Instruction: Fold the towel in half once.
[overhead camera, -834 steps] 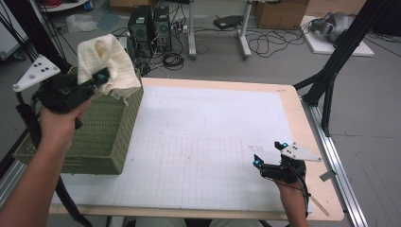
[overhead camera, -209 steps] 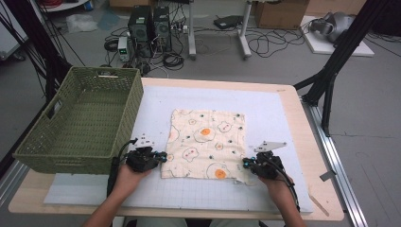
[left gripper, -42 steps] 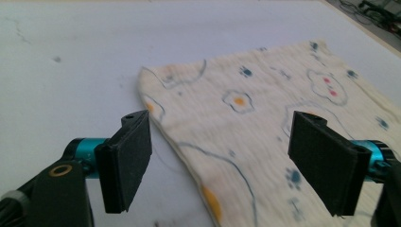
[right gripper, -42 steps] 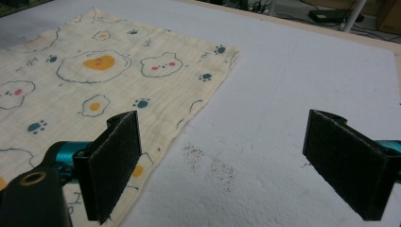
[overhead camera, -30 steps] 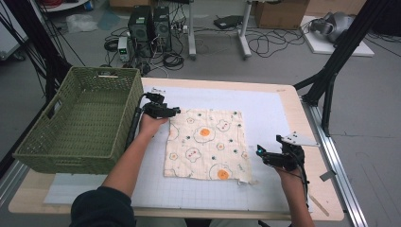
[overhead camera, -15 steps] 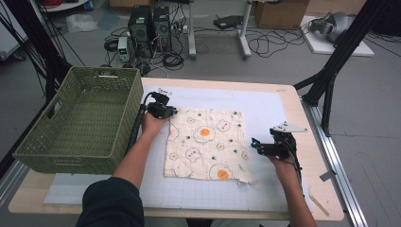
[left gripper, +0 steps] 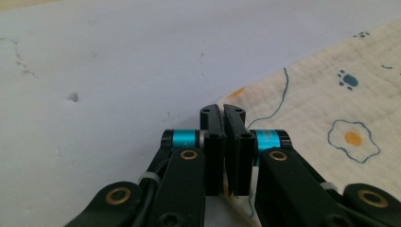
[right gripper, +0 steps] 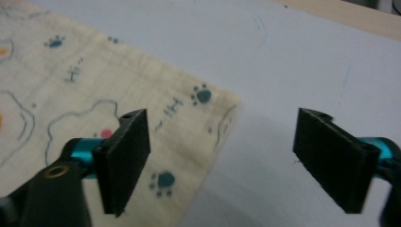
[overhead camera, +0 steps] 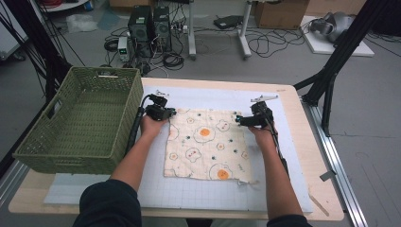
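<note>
Between the left tool's (left gripper: pixel 223 124) jaws sits the far left corner of the egg-print cloth (overhead camera: pixel 208 144), now pinched shut where a second ago the jaws stood wide. Right tool (right gripper: pixel 220 156) has travelled to the far right corner; its jaws, just been closing, straddle the edge ungripped, the cloth flat on the worktop (overhead camera: pixel 213 97).

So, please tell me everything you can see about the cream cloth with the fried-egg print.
The cream cloth with fried-egg and paw prints looks like soft crinkled cotton. It lies spread flat on the white mat. The left gripper is shut on its far left corner; the right gripper straddles the far right corner, jaws open, closing.
</note>
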`<act>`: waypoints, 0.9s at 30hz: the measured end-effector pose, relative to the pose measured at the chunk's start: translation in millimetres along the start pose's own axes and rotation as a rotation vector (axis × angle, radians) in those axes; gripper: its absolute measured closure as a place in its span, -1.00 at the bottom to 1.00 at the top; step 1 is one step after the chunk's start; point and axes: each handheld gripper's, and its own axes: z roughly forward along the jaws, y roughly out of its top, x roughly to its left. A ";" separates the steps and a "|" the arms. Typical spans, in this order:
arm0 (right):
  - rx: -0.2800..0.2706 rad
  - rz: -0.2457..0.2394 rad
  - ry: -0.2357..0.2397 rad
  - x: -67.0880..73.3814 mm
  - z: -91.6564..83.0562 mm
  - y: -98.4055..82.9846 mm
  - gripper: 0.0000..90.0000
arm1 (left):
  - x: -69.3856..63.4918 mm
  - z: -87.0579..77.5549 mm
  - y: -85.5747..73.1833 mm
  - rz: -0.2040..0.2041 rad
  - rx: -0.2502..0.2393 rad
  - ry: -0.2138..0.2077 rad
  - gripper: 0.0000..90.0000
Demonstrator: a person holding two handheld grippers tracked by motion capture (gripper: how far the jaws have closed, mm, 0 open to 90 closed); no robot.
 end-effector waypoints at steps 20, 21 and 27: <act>0.044 -0.050 0.051 6.9 29.6 5.2 0.98 | 5.5 -5.7 -1.2 -0.031 0.001 -0.003 0.93; 0.033 -0.053 0.046 7.1 28.0 6.2 0.98 | 7.4 -7.9 -0.2 -0.041 -0.007 0.001 0.93; -0.092 -0.035 0.034 4.6 16.8 14.0 0.98 | 10.5 -21.8 16.6 -0.037 -0.094 0.032 0.93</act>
